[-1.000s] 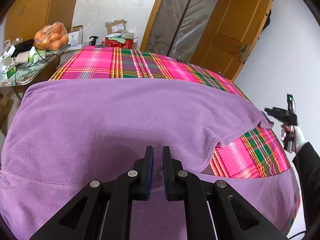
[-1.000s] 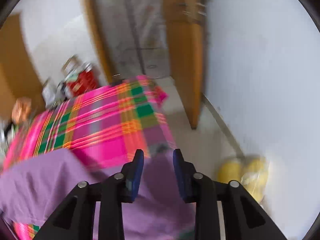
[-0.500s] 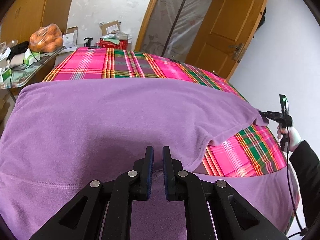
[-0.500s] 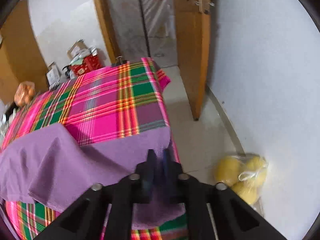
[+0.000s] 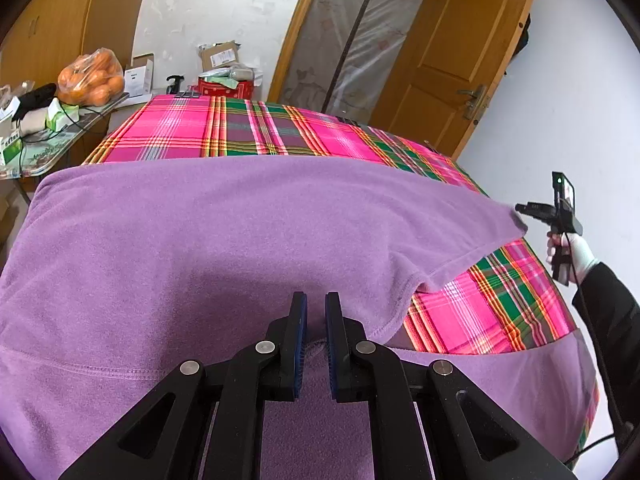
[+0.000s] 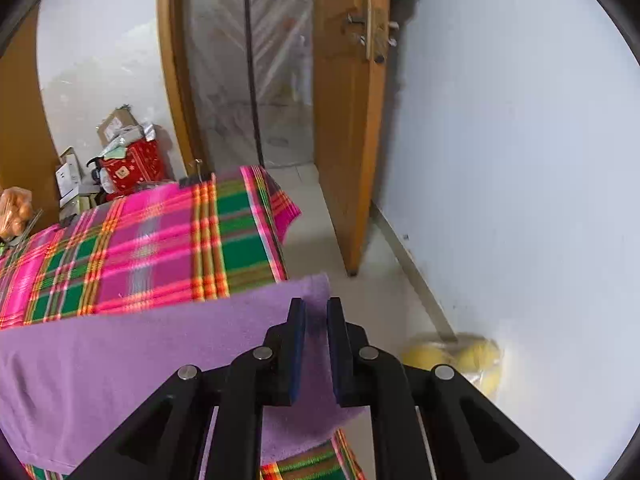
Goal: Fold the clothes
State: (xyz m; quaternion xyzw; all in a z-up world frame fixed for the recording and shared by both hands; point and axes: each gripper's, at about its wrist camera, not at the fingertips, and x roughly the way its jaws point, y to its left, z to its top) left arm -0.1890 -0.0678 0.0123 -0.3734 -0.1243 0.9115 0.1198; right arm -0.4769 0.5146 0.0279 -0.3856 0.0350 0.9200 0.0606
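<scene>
Level, both claws (image 5: pixel 316 344) (image 6: pixel 316 344) on fleece (image 5: pixel 224 224)

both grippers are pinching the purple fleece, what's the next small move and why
Probably carry the right gripper and left gripper forward together, laying the lifted layer flat. Both jaws are shut on the purple garment; its right corner hangs raised over the plaid cloth, and the fold looks unfinished.

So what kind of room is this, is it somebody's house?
Probably a room in a home. There is a wooden door, a plaid cloth spread under a purple garment, and a bag of oranges on a cluttered side table.
</scene>
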